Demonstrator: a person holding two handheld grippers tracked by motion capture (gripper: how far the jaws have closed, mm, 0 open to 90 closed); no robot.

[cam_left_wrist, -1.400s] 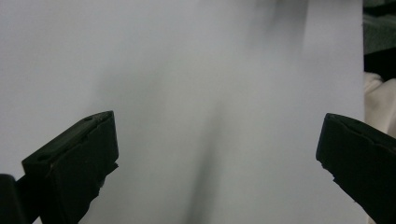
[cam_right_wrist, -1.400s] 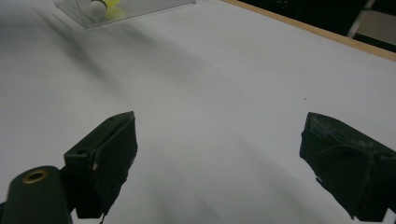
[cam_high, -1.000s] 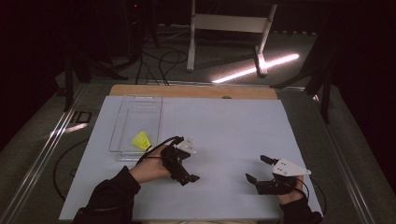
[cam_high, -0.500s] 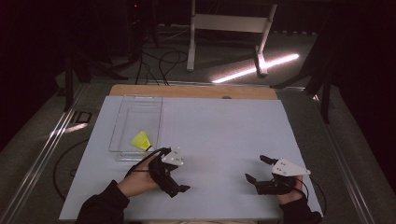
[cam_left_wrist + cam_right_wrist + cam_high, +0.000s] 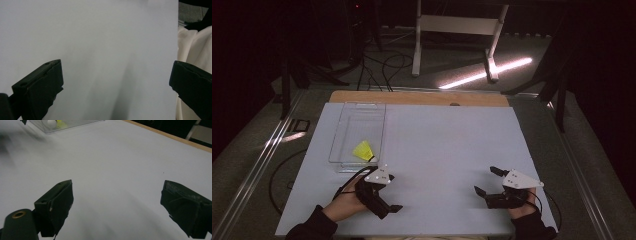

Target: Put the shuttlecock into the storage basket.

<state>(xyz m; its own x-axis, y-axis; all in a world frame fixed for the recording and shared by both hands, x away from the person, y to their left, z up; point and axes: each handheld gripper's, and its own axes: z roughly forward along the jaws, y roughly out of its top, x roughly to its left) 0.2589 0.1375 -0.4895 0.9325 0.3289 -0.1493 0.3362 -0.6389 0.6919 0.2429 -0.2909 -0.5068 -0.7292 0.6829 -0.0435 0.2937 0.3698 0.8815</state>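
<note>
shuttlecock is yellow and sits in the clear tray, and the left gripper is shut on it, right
Not quite. The yellow shuttlecock does sit in the clear tray, but the left gripper is not shut on it. The high view shows that gripper apart from the tray, over the bare table, and the left gripper view shows its jaws wide open with nothing between them.

Left gripper (image 5: 384, 202) and right gripper (image 5: 486, 186) rest low, fingers spread wide apart

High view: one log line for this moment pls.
left gripper: open, empty, near table edge | right gripper: open, empty, resting | shuttlecock: in clear tray | table: white sheet
</note>
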